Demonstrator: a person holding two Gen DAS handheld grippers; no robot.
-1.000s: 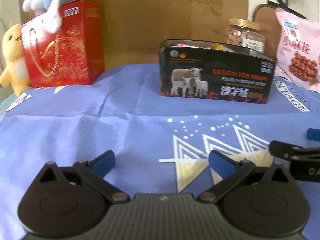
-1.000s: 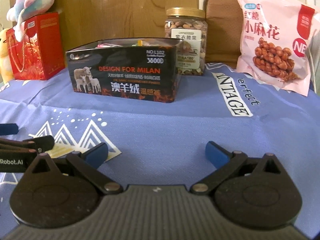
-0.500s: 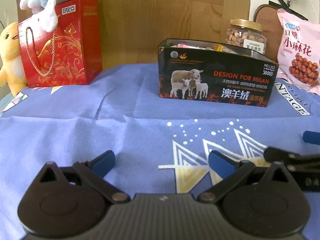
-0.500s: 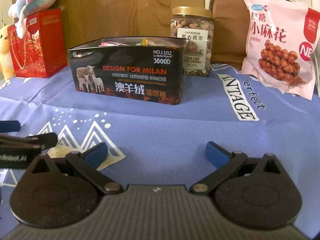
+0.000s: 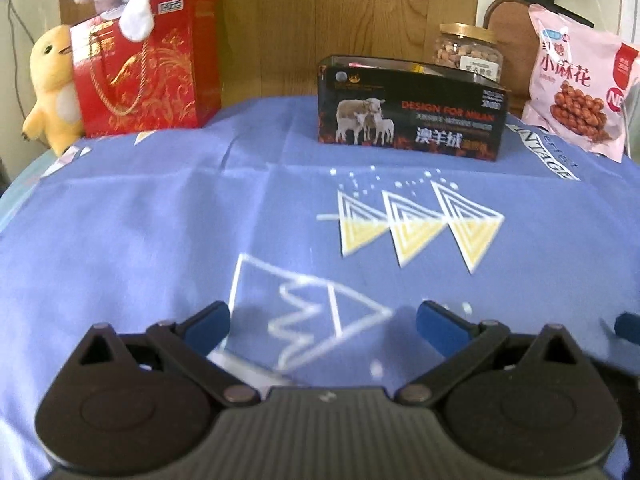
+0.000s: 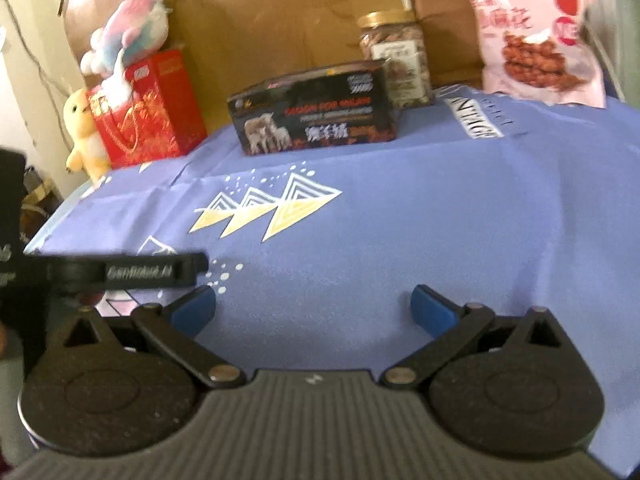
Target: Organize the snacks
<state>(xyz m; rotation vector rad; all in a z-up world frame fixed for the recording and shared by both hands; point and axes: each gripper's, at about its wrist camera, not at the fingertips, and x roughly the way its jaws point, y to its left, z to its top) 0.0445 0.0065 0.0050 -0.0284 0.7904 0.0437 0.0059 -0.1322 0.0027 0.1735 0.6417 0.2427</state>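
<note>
Blue printed tablecloth (image 5: pixel 168 216) spread before a wood-panelled wall, snacks lined along the far edge. Left gripper (image 5: pixel 323 319) and right gripper (image 6: pixel 313 307) both held wide apart, empty, low at the near edge. Black open box (image 5: pixel 412 120) straight ahead and far, long axis running left to right, small packets showing inside. Nut jar (image 5: pixel 468 54) just behind its right end; pink snack bag (image 5: pixel 576 84) far right, nearer the right gripper. Red gift bag (image 5: pixel 148 64) and plush toys far left. Nothing between grippers and snacks.
</note>
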